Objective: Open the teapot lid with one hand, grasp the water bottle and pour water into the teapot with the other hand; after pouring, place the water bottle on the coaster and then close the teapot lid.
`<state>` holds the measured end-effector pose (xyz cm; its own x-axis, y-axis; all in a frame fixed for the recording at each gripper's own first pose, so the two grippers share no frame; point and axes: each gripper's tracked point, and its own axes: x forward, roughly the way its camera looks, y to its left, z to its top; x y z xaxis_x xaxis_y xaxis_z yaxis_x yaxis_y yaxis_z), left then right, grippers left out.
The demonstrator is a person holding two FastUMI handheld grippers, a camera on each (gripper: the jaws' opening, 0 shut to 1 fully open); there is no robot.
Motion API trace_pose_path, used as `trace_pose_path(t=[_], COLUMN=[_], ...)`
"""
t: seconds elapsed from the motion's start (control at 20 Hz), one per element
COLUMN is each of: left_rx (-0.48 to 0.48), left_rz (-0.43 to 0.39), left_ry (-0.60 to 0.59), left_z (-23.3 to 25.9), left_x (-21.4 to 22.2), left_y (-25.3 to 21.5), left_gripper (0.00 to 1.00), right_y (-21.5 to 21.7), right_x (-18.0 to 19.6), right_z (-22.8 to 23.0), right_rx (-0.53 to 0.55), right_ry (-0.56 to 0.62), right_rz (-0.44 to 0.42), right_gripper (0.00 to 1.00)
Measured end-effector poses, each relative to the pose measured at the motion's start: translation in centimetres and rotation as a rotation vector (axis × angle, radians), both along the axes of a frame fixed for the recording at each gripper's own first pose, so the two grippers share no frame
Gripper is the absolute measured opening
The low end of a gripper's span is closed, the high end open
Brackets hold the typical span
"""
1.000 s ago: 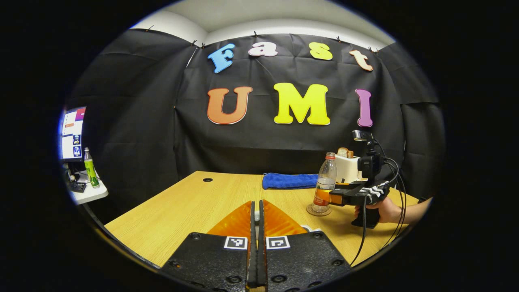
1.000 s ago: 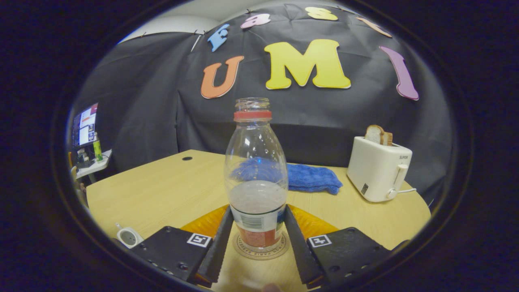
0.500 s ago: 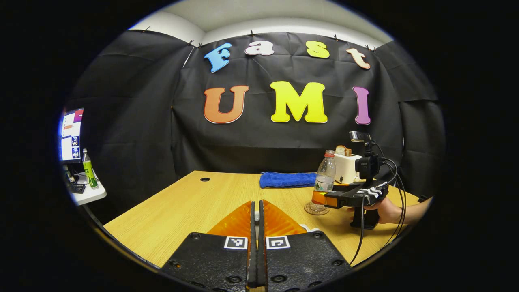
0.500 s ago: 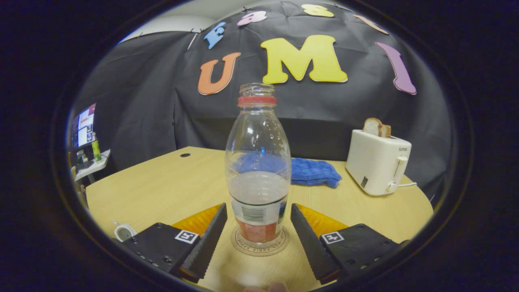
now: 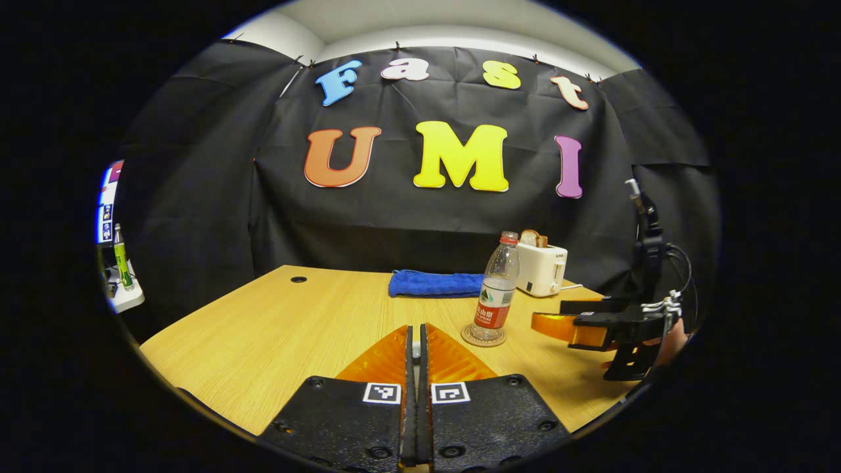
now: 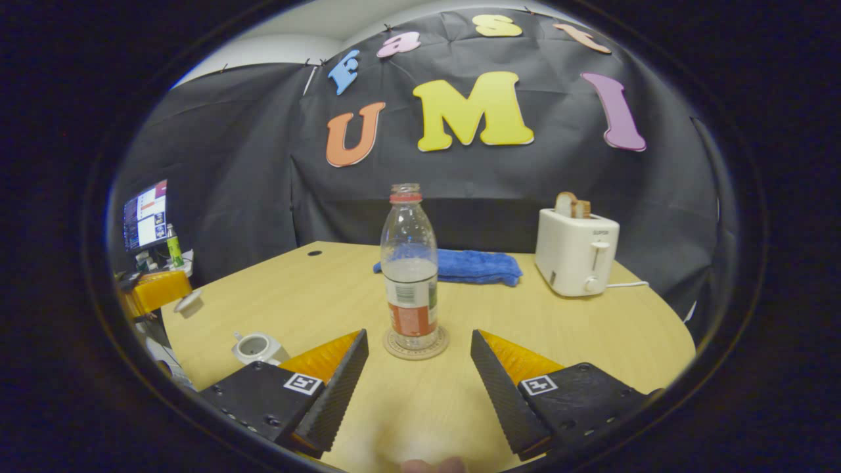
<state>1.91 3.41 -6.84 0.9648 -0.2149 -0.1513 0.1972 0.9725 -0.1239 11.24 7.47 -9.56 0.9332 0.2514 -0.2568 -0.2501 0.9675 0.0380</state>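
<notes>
Backed away from the clear plastic water bottle (image 6: 410, 276) standing on its round cork coaster (image 6: 416, 346), the right gripper (image 6: 419, 368) gapes empty, while the left gripper (image 6: 172, 297) pinches the small white lid (image 6: 189, 303), due next onto the white ceramic teapot (image 6: 258, 347).

Left gripper (image 5: 414, 348) — fingers level, pointing forward, pressed flat against each other along their whole length; a small pale piece shows pinched between them near the tips, what it is can't be told.

Right gripper (image 6: 419, 358) — jaws spread wide, nothing between the fingers, tips level and pointing forward. Seen from the left gripper view, the right gripper sits off to that gripper's right, side-on, with a hand (image 5: 670, 345) wrapped on its grip below.
</notes>
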Motion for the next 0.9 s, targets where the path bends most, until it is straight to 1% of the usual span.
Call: trace_pose_path(t=[0.2, 0.4, 0.5, 0.65, 0.9], left_rx=[-0.022, -0.021, -0.020, -0.026, -0.032], left_rz=[-0.019, -0.004, 0.001, 0.010, 0.009], left_ry=[0.013, 0.037, 0.053, 0.072, 0.077], left_z=[-1.1, -2.4, -3.2, -4.2, -4.4], left_x=[1.4, 2.5, 2.8, 2.9, 3.0], left_y=[-2.3, -2.6, -2.6, -2.3, -2.5], left_gripper=[0.03, 0.03, 0.03, 0.03, 0.03], right_y=[-4.9, -8.4, -9.9, -10.9, -10.8], right_x=[-2.5, -4.0, -4.2, -4.7, -4.9], right_z=[0.1, 0.2, 0.1, -0.1, -0.1], right_rx=[0.006, 0.002, -0.031, -0.054, -0.054], right_ry=[-0.040, -0.072, -0.087, -0.099, -0.101], right_rz=[-0.092, -0.162, -0.198, -0.223, -0.220], right_gripper=[0.93, 0.93, 0.93, 0.94, 0.94])
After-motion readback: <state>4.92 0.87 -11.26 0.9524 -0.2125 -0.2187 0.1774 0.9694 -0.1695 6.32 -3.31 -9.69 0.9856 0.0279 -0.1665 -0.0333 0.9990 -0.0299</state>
